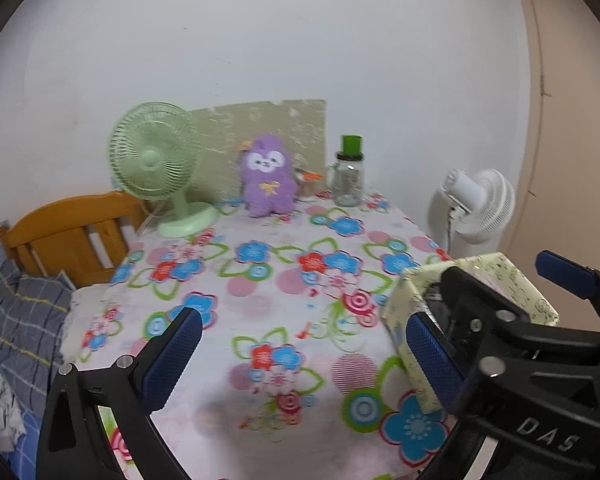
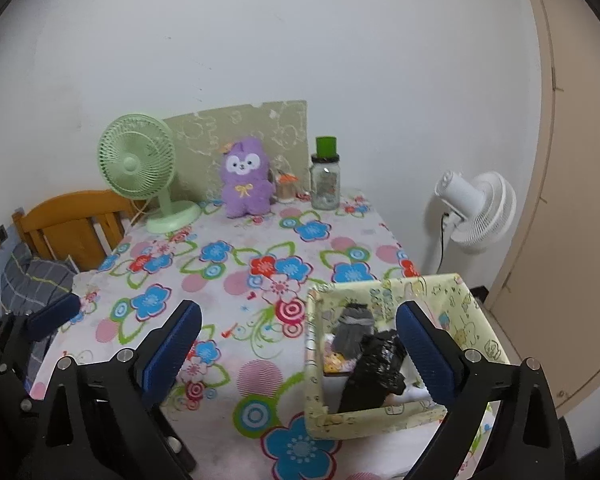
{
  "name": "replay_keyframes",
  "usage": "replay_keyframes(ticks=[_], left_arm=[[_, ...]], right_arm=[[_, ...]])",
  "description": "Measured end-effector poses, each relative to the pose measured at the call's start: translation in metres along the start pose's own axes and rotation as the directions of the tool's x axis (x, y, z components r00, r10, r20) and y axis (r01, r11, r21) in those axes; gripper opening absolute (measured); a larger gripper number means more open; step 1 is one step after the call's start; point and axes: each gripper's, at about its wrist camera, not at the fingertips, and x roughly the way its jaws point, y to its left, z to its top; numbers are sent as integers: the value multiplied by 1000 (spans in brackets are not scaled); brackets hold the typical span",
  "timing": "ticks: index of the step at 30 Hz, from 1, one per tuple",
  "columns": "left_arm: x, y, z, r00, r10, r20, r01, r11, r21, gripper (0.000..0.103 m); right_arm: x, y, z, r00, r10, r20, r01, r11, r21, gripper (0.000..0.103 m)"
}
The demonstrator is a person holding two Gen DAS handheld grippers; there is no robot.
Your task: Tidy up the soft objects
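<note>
Only the right wrist view looks into the pale yellow fabric box [image 2: 384,420] at the table's [image 2: 236,276] near right corner, showing grey and black soft items [image 2: 374,364] inside. The right gripper [image 2: 298,346] and left gripper [image 1: 300,354] both gape wide, empty. The left view reads "DAS" on the right gripper's body.

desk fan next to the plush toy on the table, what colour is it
Pale green desk fan, grille and base alike; clearest in the right wrist view.
</note>
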Motion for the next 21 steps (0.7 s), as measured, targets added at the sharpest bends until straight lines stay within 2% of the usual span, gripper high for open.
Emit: replay_keyframes(ticks=[11,21], left_arm=[[-34,39,-3,997,58,42,-55,996,-68,103],[-60,53,-8,991,100,91,-91,991,-100,103]], right_arm=[[-26,21,4,998,36,55,-35,999,-16,100],[-49,20,1,994,31,106,-29,999,-19,103]])
